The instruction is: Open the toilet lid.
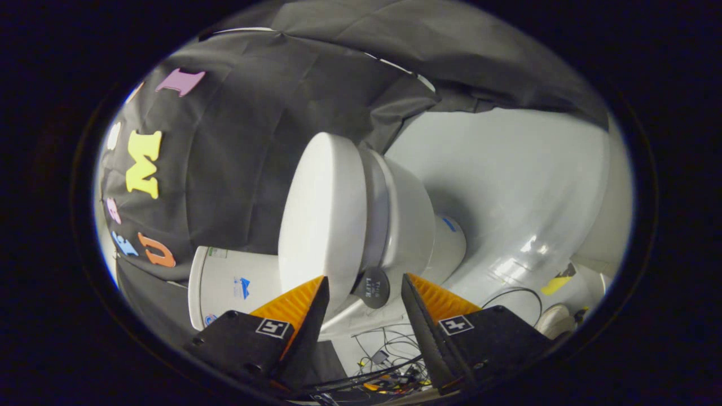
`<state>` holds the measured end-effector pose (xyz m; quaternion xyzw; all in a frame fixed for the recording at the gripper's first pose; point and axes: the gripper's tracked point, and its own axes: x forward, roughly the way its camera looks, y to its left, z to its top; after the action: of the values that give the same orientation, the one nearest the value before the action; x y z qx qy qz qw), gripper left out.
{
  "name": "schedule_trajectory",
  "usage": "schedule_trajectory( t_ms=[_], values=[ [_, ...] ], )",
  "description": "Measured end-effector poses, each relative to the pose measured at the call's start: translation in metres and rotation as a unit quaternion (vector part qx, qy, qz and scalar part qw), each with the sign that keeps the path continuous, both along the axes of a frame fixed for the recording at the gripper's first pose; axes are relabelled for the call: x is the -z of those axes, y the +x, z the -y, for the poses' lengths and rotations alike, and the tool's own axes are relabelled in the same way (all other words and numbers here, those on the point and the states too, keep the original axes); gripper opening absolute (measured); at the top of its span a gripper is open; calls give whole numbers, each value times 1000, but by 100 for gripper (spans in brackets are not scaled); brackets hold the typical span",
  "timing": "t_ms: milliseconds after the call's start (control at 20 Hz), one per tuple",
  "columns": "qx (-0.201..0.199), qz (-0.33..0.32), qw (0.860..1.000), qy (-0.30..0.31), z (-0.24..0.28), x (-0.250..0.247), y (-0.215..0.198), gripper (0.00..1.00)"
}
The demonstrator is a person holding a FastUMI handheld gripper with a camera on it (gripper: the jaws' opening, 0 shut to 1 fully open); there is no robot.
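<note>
The gripper point(364, 293) is spread wide, grasping nothing. Between its fingertips, just ahead at twelve o'clock, sits a dark round lift tab point(374, 288) on the lid's near edge. The white toilet lid point(321, 214) lies closed over the seat and bowl point(409, 214), its long axis running away toward twelve. The tank point(225, 282) lies at nine o'clock.

Toilet lid point(321, 220) beyond spread fingers point(307, 301)
</note>
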<state>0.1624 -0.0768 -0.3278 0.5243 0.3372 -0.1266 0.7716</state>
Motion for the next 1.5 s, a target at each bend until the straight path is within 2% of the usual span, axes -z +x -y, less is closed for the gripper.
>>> schedule_trajectory(
  t_ms=[250,350,700,750,1250,1500],
  values=[
    [8,1,999,38,-5,10,3,64],
    [13,18,997,77,-14,2,7,59],
    [68,11,993,100,-4,20,4,22],
    [74,16,992,102,-2,20,4,14],
    [85,18,992,92,-5,17,7,7],
    [71,14,995,67,-11,13,8,4]
  ],
)
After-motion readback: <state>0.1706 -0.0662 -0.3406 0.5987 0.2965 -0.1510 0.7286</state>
